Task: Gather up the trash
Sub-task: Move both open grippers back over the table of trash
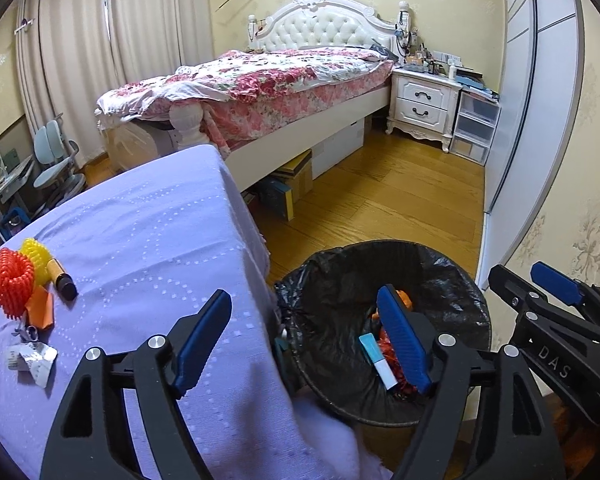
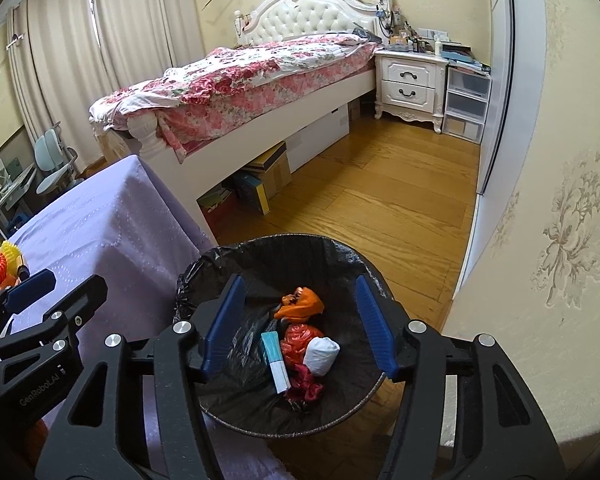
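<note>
Black-lined trash bin (image 2: 284, 412) = landmark; stands on wood floor (image 2: 380, 200) just beside lilac-clothed surface (image 1: 148, 232). Inside bin: orange wrapper (image 2: 300, 303), red crumpled bag (image 2: 298, 342), white wad (image 2: 320, 354) touching red bag, teal-and-white box (image 2: 276, 362) lying flat beside red bag.

Right hand-held gripper (image 2: 300, 326) hangs over bin opening, tilted downward, blue pads (image 2: 374, 328) spread apart, nothing between them; released. Left hand-held gripper (image 1: 302, 350) straddles bin's near-left rim: one pad (image 1: 402, 344) over bin interior, other over surface edge; spread wide, grasping nothing.

Trash remaining on surface, well left of bin: orange spiky ring (image 1: 10, 280) touching yellow spiky ring (image 1: 36, 256), brown-tipped tube (image 1: 62, 280) beside them, orange paper scrap (image 1: 40, 308), crumpled foil/paper bits (image 1: 32, 360) nearest the camera.

Bkgd, beyond bin: bed (image 1: 260, 80) w/ floral quilt, white nightstand (image 1: 424, 100).
</note>
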